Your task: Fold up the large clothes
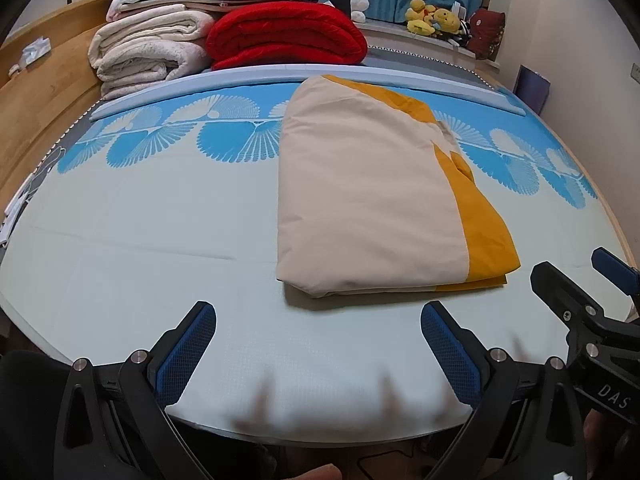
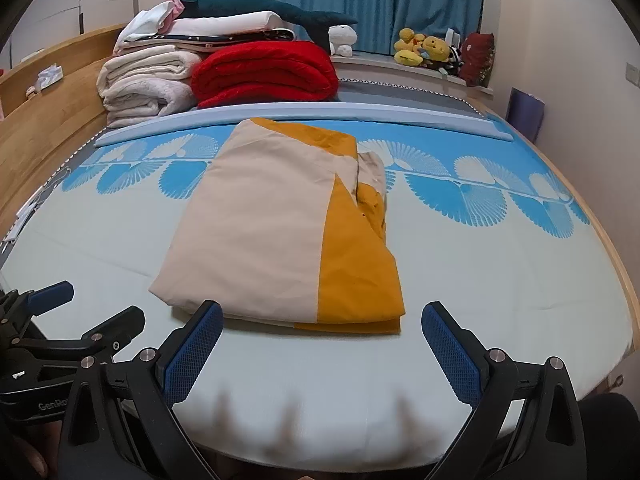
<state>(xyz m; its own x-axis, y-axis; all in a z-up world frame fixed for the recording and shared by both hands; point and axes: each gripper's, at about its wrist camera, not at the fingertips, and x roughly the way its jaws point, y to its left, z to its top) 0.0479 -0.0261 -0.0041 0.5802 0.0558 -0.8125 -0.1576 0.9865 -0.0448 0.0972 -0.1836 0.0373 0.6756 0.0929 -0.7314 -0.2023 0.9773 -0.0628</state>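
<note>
Headboard of pale wood at far left, with folded cream blankets and a red blanket stacked beside it. Left gripper low over the near edge of the bed sheet, spread wide, holding nothing. Folded beige-and-mustard garment flat mid-bed, just beyond both claws, touching neither. Right gripper likewise parted and empty. Yellow plush toys on the sill, far right.
</note>
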